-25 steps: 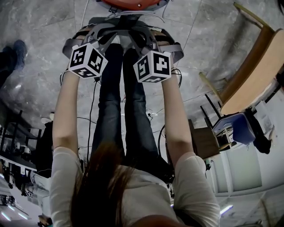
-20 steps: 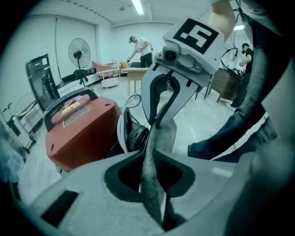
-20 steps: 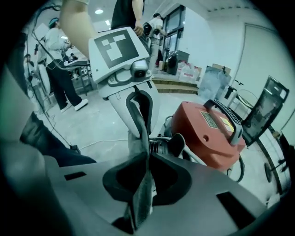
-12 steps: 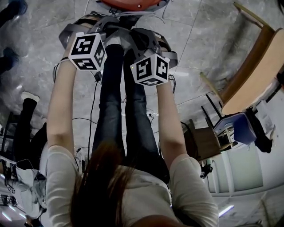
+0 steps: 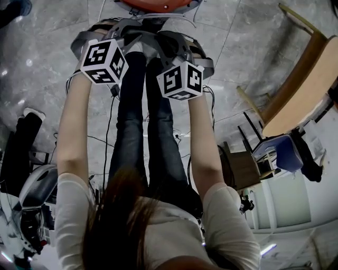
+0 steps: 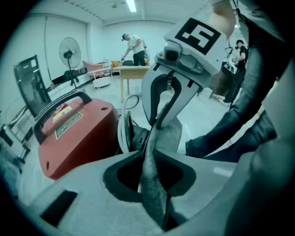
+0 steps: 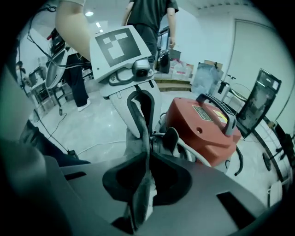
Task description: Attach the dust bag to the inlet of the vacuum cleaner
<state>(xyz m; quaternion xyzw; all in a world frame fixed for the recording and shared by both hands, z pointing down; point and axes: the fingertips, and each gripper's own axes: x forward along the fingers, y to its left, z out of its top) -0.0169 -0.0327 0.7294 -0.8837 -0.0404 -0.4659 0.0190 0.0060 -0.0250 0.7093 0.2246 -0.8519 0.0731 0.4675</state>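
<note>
A grey fabric dust bag (image 6: 171,133) hangs stretched between my two grippers. In the left gripper view my left gripper (image 6: 149,156) is shut on a fold of it, and the right gripper (image 6: 160,120) grips the same cloth just ahead. In the right gripper view my right gripper (image 7: 146,159) pinches the dust bag (image 7: 138,198), with the left gripper (image 7: 144,133) opposite. The red vacuum cleaner (image 6: 73,133) sits on the floor just beyond, its black round inlet (image 6: 134,137) behind the cloth. In the head view both grippers (image 5: 124,34) (image 5: 170,39) are held out near the vacuum cleaner (image 5: 158,4).
Grey tiled floor with loose cables (image 5: 108,137). A wooden chair (image 5: 296,89) and a blue stool (image 5: 282,150) stand to the right. A white hose (image 6: 123,126) curls beside the inlet. People stand farther off in the room, near a table (image 6: 131,73) and a fan (image 6: 69,50).
The left gripper's marker cube has shifted slightly up and rolled; the right cube has rolled a little. Both still hold the bag. Bystanders at the left have moved.
</note>
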